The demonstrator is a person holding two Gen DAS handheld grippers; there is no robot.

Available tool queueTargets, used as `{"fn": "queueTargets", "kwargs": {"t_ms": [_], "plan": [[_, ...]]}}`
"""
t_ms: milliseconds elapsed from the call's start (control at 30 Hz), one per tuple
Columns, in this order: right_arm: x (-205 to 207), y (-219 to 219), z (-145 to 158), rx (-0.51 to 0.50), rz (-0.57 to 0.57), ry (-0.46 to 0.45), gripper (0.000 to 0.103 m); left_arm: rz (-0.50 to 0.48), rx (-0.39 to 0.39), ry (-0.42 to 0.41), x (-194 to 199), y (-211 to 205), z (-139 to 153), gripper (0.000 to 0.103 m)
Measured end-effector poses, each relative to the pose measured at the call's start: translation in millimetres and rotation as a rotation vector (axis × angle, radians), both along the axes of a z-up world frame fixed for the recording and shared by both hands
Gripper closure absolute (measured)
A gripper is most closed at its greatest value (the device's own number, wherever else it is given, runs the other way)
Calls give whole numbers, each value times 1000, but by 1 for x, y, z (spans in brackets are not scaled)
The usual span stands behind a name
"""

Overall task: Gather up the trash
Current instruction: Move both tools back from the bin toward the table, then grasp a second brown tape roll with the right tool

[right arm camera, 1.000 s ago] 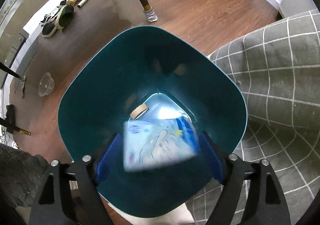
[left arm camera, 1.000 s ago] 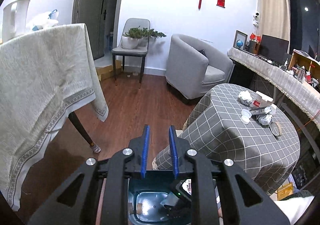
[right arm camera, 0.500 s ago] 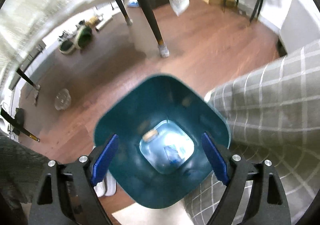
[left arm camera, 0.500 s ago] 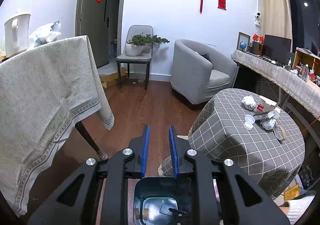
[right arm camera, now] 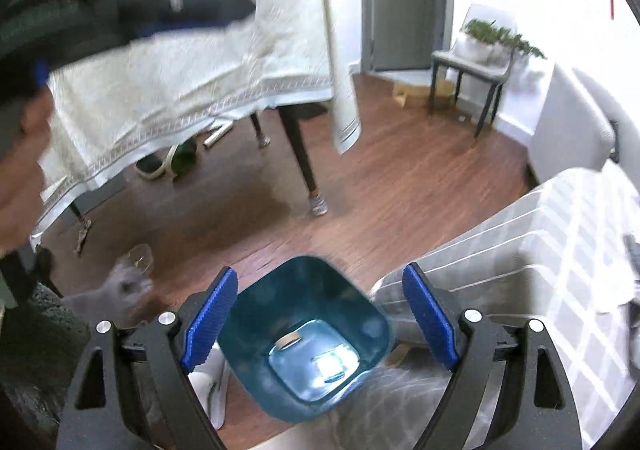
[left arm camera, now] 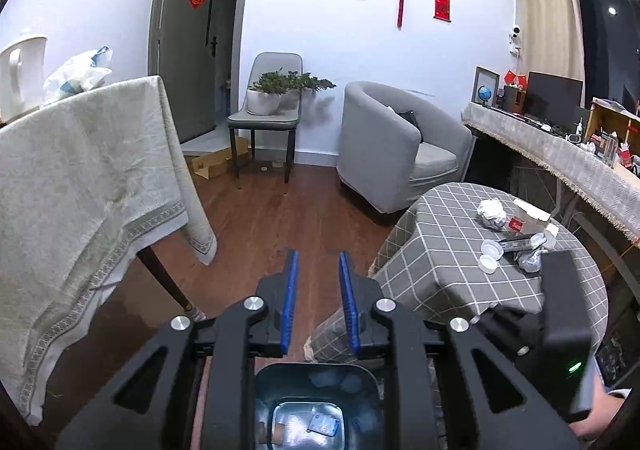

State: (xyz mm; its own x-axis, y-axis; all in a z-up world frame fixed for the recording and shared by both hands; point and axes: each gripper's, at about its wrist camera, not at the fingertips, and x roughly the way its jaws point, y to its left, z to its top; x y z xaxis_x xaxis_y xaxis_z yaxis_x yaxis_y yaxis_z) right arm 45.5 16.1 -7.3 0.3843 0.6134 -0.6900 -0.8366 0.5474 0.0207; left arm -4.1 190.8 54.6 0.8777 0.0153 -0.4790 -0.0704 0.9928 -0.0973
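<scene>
- Left wrist view: remaining trash (left arm camera: pixel 505 235) lies at the tabletop's (left arm camera: pixel 440 270) far right edge, nearer the right gripper (right arm camera: pixel 320 324).
- Right fingers wide, empty; left gripper (left arm camera: pixel 318 304) narrow, empty.

A potted plant (left arm camera: pixel 266 100) stands on a grey chair (left arm camera: pixel 266 118) beside an armchair (left arm camera: pixel 394 146).

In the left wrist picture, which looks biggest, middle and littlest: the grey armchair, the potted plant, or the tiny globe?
1. Grey armchair, biggest.
2. Potted plant, middle.
3. Tiny globe, littlest.
All three sit far across the room, so the order looks trustworthy.
</scene>
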Motion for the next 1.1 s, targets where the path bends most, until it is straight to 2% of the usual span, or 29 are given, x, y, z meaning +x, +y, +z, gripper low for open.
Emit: {"fn": "queueTargets", "kwargs": {"t_ms": [100, 233, 333, 400, 700, 1100], "plan": [[7, -23, 13, 16, -41, -32, 18, -17, -4, 10, 7, -12, -3, 75], [16, -47, 23, 33, -94, -56, 18, -30, -12, 24, 17, -28, -8, 65], [24, -64, 24, 31, -144, -69, 20, -43, -26, 26, 24, -39, -11, 54], [31, -79, 24, 33, -188, -75, 23, -52, -29, 32, 29, -48, -14, 53], [45, -141, 24, 27, -334, -112, 24, -106, -54, 43, 48, -90, -20, 52], [49, -212, 20, 33, -442, -113, 25, -167, -46, 69, 68, -141, -32, 47]]}}
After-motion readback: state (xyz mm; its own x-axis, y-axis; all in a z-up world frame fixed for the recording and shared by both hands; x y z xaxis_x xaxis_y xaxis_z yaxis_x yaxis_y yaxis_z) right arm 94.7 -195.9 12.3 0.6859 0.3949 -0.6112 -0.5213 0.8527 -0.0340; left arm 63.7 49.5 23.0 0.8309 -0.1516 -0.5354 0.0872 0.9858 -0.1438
